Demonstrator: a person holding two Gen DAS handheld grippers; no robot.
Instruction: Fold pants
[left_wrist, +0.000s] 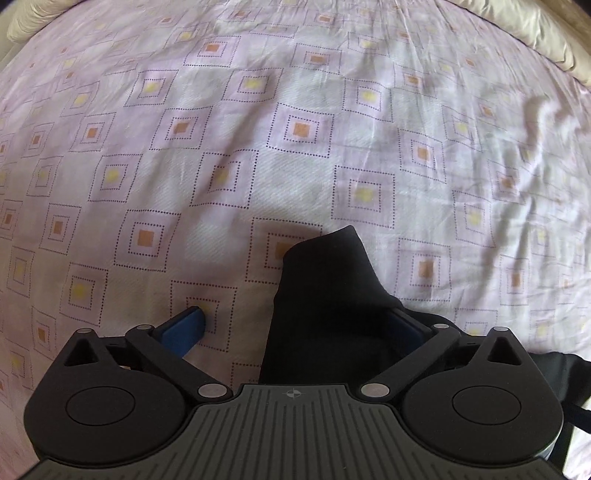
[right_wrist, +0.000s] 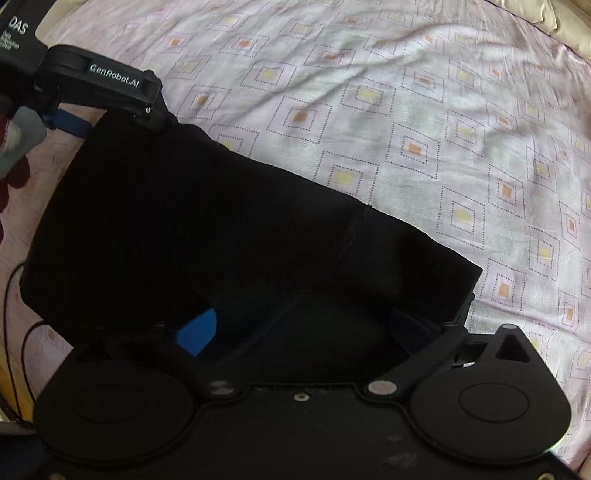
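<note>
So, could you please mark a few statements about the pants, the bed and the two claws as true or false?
1. The pants are black. True.
2. The bedsheet is plain white. False: it is pale pink with dotted squares that have yellow or orange centres.
3. The left claw has its jaws wide apart. True.
4. The right claw is clamped shut on a pillow. False: its jaws stand open, with the black cloth of the pants between them.
5. In the right wrist view, the left claw bears the lettering "GenRobot.AI". True.
</note>
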